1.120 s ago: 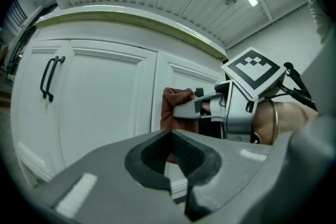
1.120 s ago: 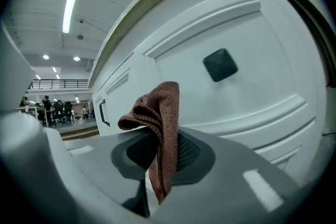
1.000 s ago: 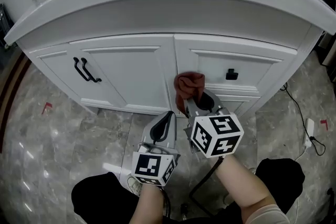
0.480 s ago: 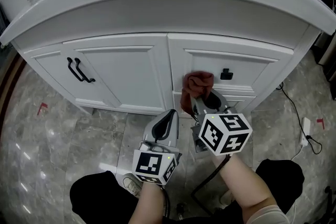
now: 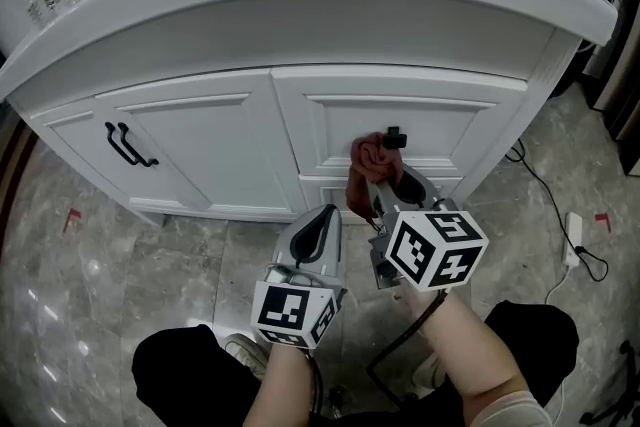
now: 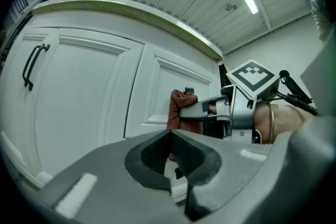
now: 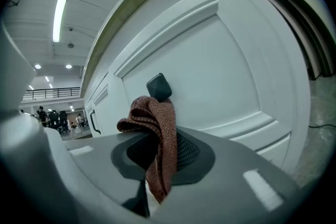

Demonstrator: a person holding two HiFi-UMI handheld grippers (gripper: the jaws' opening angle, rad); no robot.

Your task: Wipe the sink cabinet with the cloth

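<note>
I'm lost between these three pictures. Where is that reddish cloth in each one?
Head view: centre, the cloth sticks up from the right gripper.
Left gripper view: cloth in the middle, slightly right, against the white cabinet.
Right gripper view: cloth lower centre, draped between the tongs.
Shared landmark: the black knob, right by the cloth's top.

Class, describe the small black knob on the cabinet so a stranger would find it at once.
Start at the white sink cabinet, then its right-hand panel. The knob sits at that panel's middle, beside the reddish cloth held by the right gripper. It is short and squarish, unlike the two long bar handles at the cabinet's left.
</note>
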